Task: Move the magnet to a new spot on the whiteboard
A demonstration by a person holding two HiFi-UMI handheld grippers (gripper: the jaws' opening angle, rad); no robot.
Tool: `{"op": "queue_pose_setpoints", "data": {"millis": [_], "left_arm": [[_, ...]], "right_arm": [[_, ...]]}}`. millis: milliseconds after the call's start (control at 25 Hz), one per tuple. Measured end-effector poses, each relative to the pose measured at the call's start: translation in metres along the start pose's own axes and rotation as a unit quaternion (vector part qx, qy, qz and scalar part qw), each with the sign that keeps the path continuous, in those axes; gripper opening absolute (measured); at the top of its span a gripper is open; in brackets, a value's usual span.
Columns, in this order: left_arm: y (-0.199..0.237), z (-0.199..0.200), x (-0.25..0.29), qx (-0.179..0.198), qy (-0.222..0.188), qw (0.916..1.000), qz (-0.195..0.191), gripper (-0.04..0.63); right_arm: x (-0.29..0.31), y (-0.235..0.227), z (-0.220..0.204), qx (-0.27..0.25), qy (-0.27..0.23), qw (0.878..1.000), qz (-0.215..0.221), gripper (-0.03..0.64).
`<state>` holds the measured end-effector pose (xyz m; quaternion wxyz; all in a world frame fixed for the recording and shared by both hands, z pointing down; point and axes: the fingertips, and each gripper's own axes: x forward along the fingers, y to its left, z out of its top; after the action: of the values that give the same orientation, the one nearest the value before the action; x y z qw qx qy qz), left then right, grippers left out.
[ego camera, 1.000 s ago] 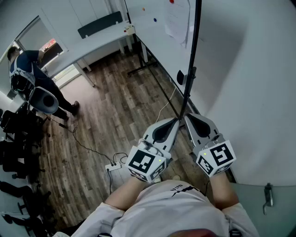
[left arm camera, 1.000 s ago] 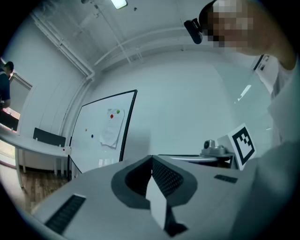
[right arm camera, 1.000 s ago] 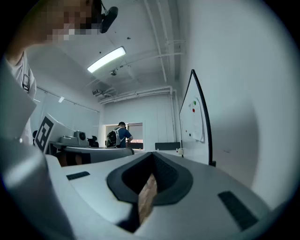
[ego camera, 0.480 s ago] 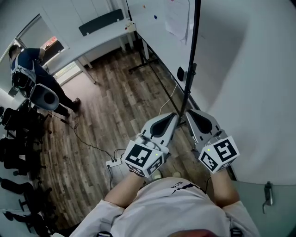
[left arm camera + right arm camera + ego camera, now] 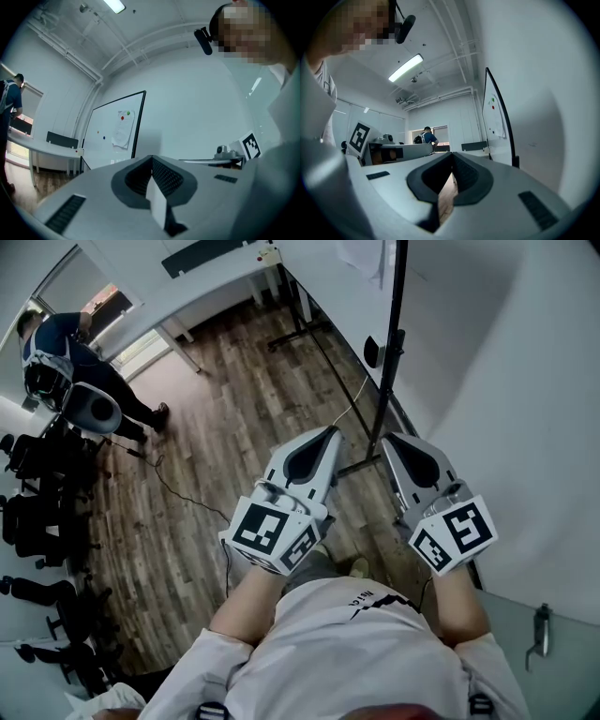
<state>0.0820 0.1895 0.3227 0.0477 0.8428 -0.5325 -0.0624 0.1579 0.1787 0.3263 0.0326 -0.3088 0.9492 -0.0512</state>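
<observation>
My smooth grey, wedge-shaped left gripper (image 5: pixel 330 432) and right gripper (image 5: pixel 389 440) were both closed, empty, above wood-plank floor (image 5: pixel 234 427); the glossy whiteboard (image 5: pixel 102 149) stood centre-left.

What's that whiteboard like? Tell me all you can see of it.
The whiteboard is a white panel in a thin dark frame, standing upright beside the wall. A paper sheet hangs on it, with a red magnet and a green magnet at its top. Two small dots sit further left.
</observation>
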Motion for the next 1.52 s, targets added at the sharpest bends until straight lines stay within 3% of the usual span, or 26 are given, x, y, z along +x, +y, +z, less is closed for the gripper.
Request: {"op": "queue_pose_setpoints", "data": {"millis": [400,920,1240,1520], "left_arm": [[0.054,0.002,0.036,0.004,-0.006,0.9999,-0.007,0.012],[0.154,0.052,0.131,0.037,-0.026,0.9946,-0.094,0.012],[0.171,0.083,0.186,0.049,-0.036,0.9873,-0.147,0.012],[0.186,0.106,0.249,0.055,-0.044,0.9845,-0.161,0.014]], "right_arm": [[0.061,-0.02,-0.012,-0.002,0.007,1.0,0.0,0.014],[0.182,-0.065,0.004,-0.019,-0.004,0.997,-0.069,0.014],[0.219,-0.088,-0.004,-0.005,0.007,0.995,-0.095,0.014],[0.251,-0.125,-0.004,-0.01,0.014,0.997,-0.08,0.014]]}}
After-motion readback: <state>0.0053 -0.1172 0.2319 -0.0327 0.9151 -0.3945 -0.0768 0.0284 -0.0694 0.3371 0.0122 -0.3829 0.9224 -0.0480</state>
